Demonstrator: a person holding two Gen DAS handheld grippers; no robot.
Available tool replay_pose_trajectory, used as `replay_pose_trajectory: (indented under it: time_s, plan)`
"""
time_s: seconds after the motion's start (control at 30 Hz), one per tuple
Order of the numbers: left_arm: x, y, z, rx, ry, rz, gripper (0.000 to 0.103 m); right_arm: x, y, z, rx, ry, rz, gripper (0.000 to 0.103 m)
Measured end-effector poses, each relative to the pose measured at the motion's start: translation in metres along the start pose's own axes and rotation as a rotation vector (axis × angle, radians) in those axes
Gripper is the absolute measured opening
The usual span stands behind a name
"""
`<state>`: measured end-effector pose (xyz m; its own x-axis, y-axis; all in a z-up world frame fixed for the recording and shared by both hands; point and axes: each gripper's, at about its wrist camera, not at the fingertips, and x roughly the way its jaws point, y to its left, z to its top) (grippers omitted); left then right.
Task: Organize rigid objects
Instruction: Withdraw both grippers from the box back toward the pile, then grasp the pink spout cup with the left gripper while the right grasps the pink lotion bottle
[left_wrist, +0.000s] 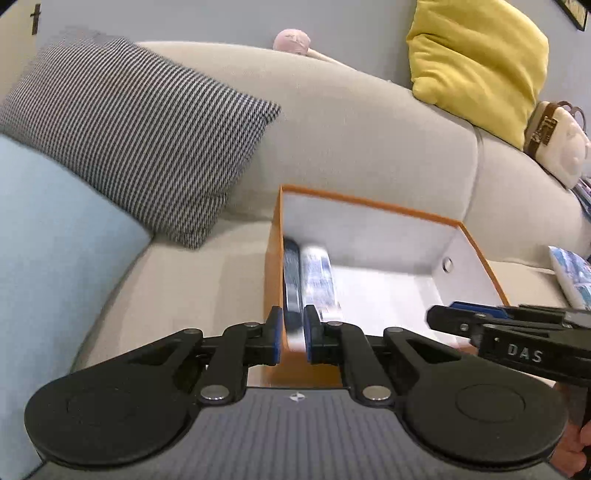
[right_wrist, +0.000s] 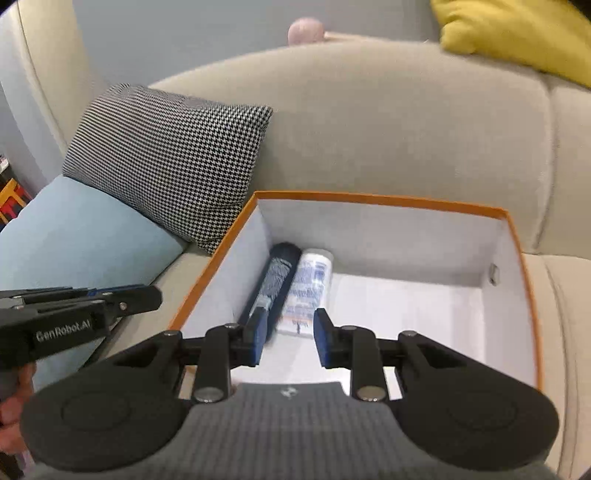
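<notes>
An orange box with a white inside stands on the beige sofa seat. Along its left wall lie a dark blue cylinder-shaped item and, beside it, a white tube with blue print. My left gripper hovers over the box's left wall, jaws nearly together and holding nothing; it also shows from the side. My right gripper hangs over the box's near end, open and empty. It enters the left wrist view from the right.
A houndstooth cushion and a light blue cushion lie left of the box. A yellow cushion and a white bag with brown straps rest on the sofa back at right. A printed book lies right of the box.
</notes>
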<state>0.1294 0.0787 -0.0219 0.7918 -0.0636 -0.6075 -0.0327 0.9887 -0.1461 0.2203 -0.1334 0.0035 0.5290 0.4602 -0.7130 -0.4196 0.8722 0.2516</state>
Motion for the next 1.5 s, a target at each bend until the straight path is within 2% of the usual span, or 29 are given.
replay_pose_trajectory:
  time_s: [0.13, 0.27, 0.37, 0.43, 0.53, 0.63, 0.77, 0.9, 1.1, 1.33, 1.5]
  plan:
    - [-0.013, 0.003, -0.028, -0.037, 0.059, 0.003, 0.012, -0.030, -0.004, -0.038, 0.064, 0.005, -0.013, 0.033]
    - [-0.013, 0.008, -0.057, -0.105, 0.143, 0.004, 0.014, -0.034, -0.008, -0.077, 0.131, 0.052, -0.027, 0.036]
    - [-0.012, 0.015, -0.080, -0.146, 0.184, 0.039, 0.024, -0.033, -0.010, -0.103, 0.171, 0.101, -0.023, 0.036]
    - [-0.011, 0.021, -0.096, -0.182, 0.210, 0.069, 0.031, -0.031, -0.007, -0.118, 0.156, 0.125, -0.031, 0.036]
    - [-0.004, 0.030, -0.115, -0.227, 0.248, 0.103, 0.036, -0.027, -0.002, -0.138, 0.110, 0.150, -0.072, 0.036]
    - [-0.001, 0.041, -0.127, -0.307, 0.252, 0.062, 0.046, -0.020, 0.000, -0.155, 0.105, 0.178, -0.071, 0.036]
    - [0.001, 0.044, -0.130, -0.349, 0.255, 0.035, 0.047, -0.008, 0.004, -0.165, 0.080, 0.196, -0.080, 0.036]
    - [0.011, 0.047, -0.139, -0.406, 0.272, -0.003, 0.059, -0.004, 0.002, -0.170, 0.079, 0.210, -0.093, 0.036]
    - [0.021, 0.045, -0.139, -0.416, 0.264, -0.002, 0.067, 0.001, 0.000, -0.174, 0.077, 0.226, -0.117, 0.036]
    - [0.031, 0.047, -0.139, -0.420, 0.262, -0.024, 0.070, 0.005, 0.004, -0.164, 0.037, 0.192, -0.137, 0.038]
    - [0.037, 0.047, -0.138, -0.418, 0.260, -0.040, 0.071, 0.007, 0.010, -0.158, -0.011, 0.159, -0.146, 0.044]
